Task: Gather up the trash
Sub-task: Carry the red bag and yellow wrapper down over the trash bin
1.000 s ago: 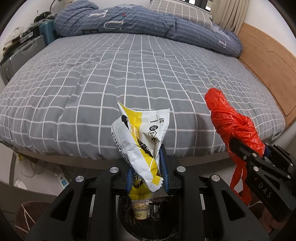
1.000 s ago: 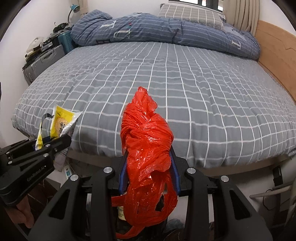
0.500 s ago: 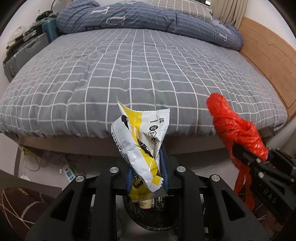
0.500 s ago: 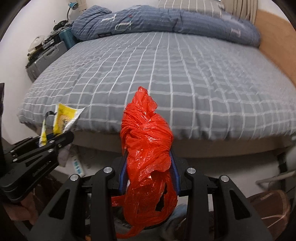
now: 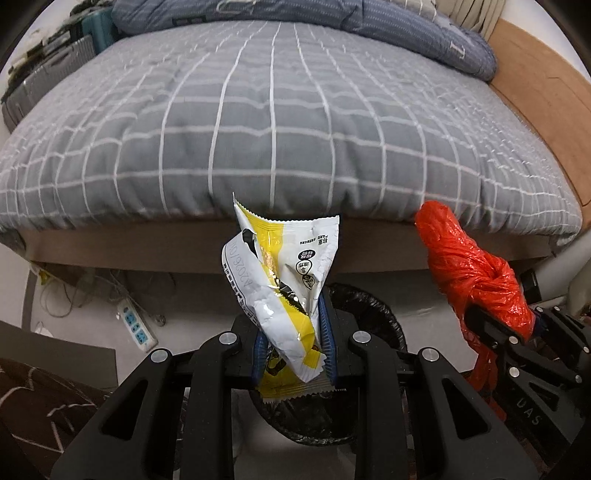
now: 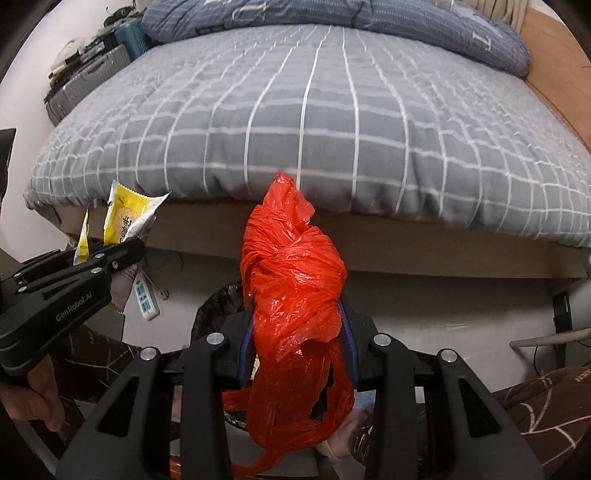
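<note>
Two pieces of trash are in our grip, one in each gripper. Our left gripper [image 5: 293, 332] is clamped on a crumpled yellow and white snack wrapper [image 5: 284, 291], its blue pads pressing the wrapper from both sides while the torn top sticks up above the fingertips. Our right gripper [image 6: 297, 332] is closed around a knotted red plastic bag [image 6: 293, 291], the twisted bulk rising above the pads and loose tails hanging down below them.

Both grippers point steeply down at the foot of a bed [image 5: 273, 122] covered by a grey quilt with a white grid. Directly beneath the wrapper, on the pale floor, we see a round bin lined with a black bag [image 5: 373, 314]; in the right wrist view a part of the same black liner [image 6: 218, 302] shows just left of the red bag, behind the fingers. A white power strip [image 5: 136, 325] lies on the floor to the left of the bin, with tangled cords near it under the bed edge.

From the right wrist view, we see the left gripper off to the left, with a hand [image 6: 35, 391] under it. A blue striped duvet [image 6: 332, 14] is bunched at the far end of the bed.
</note>
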